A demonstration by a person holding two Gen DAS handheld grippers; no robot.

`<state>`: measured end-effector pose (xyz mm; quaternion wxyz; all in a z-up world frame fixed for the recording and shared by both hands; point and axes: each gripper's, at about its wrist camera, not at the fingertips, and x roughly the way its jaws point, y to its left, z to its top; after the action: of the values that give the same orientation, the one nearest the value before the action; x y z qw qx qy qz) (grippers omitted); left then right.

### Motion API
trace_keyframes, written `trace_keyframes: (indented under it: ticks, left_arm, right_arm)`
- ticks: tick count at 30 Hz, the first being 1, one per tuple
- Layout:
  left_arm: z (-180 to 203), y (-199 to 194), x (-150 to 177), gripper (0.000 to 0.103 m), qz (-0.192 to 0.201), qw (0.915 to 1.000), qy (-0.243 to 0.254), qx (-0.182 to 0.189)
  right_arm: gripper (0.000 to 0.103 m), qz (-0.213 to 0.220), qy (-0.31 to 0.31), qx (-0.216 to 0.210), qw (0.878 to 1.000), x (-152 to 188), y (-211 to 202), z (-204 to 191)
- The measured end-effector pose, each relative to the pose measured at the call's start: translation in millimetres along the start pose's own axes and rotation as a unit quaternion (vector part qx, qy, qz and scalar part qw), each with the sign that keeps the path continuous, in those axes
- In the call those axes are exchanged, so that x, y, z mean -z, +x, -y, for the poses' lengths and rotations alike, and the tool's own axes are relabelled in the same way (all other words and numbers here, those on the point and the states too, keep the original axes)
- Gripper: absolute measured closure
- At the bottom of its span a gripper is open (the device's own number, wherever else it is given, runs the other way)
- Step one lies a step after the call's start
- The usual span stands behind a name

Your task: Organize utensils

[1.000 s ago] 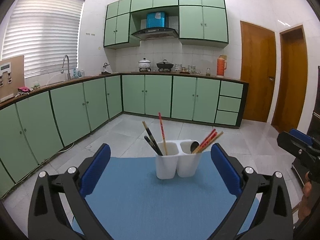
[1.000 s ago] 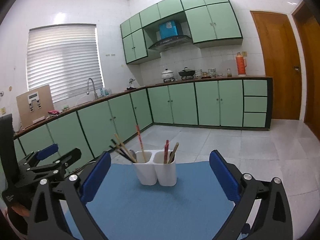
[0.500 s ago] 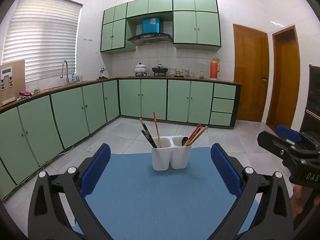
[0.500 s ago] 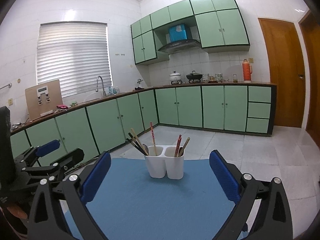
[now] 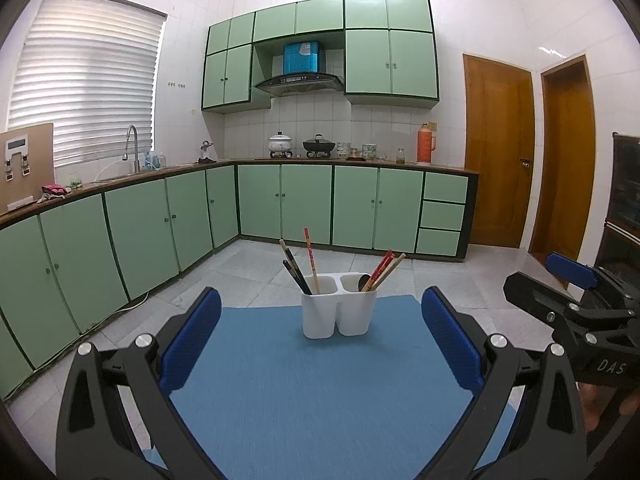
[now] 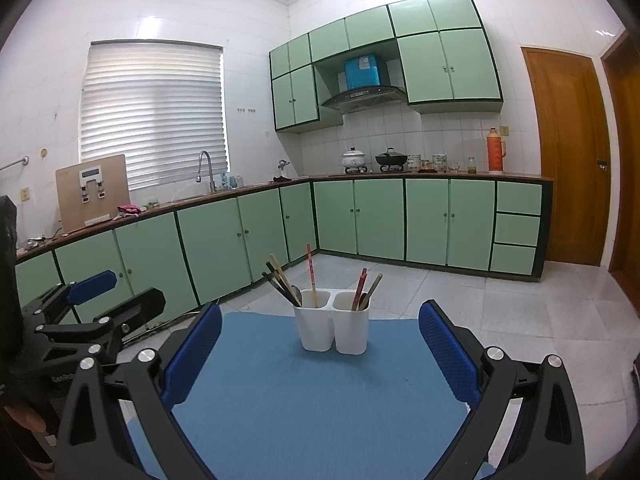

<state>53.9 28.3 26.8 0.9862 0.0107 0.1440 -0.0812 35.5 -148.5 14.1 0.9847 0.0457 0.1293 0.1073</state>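
Note:
A white two-compartment utensil holder (image 5: 338, 312) stands at the far end of a blue mat (image 5: 320, 392); it also shows in the right wrist view (image 6: 331, 327). Its left cup holds dark and red chopsticks (image 5: 310, 261) and its right cup holds red and wooden chopsticks (image 5: 383, 271) with a dark spoon. My left gripper (image 5: 320, 340) is open and empty, well back from the holder. My right gripper (image 6: 320, 344) is open and empty, also back from it. Each gripper shows at the edge of the other's view.
The blue mat (image 6: 320, 400) covers the table top in front of both grippers. Green kitchen cabinets (image 5: 160, 220) and a tiled floor (image 5: 440, 280) lie beyond the table. Wooden doors (image 5: 496, 156) stand at the right.
Both grippers have pulled back and risen from the holder, which now looks smaller and farther away. The jaws stayed open. The utensils have not moved.

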Motion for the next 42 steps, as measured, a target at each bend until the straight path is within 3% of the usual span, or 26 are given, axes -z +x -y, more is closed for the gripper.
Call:
trace_keyframes:
  ticks: [42]
  left_arm:
    - [-1.9, -2.1, -1.4, 0.006, 0.003, 1.0, -0.001, -0.001]
  right_arm:
    - [0.006, 0.003, -0.004, -0.001, 1.0, -0.9, 4.1, -2.9]
